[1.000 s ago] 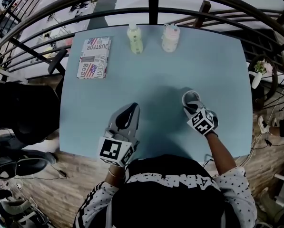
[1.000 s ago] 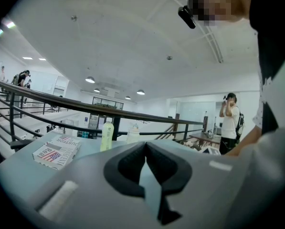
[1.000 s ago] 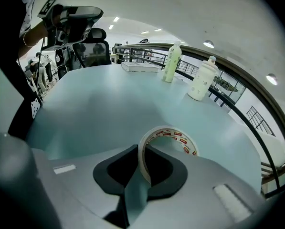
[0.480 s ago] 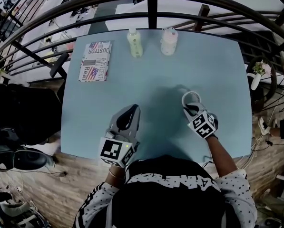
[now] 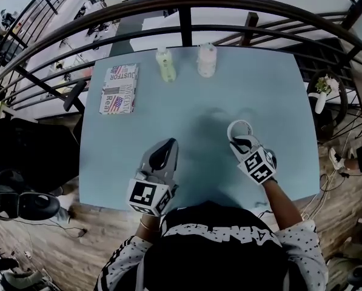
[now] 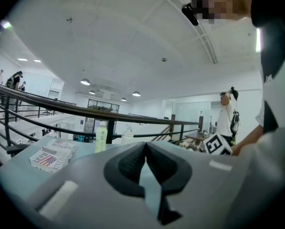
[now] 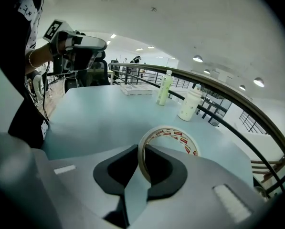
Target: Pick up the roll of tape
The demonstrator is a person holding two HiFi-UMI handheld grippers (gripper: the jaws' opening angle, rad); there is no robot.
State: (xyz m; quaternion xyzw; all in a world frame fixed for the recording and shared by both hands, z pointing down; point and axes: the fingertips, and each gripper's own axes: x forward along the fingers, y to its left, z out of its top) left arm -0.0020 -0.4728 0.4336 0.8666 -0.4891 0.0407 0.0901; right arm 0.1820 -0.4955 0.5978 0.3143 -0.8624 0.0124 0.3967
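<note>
- Right gripper view: right gripper point(image 7: 141, 152) pinches the white ring-shaped roll of tape point(image 7: 179, 136).
- It looks lifted off the pale blue desk point(image 7: 99, 113), near right.
- Empty left gripper point(image 6: 146, 149) is pressed together.
- Picking up looks done.

The left tool point(image 5: 168, 144) pointed nearly level and forward, its jaws pressed together with nothing between them. The right tool point(image 5: 236, 142) tilted forward and down, its jaws clamped across the wall of the roll of tape point(image 5: 240, 128). The right forearm point(image 5: 282, 200) ran back to the body.
</note>
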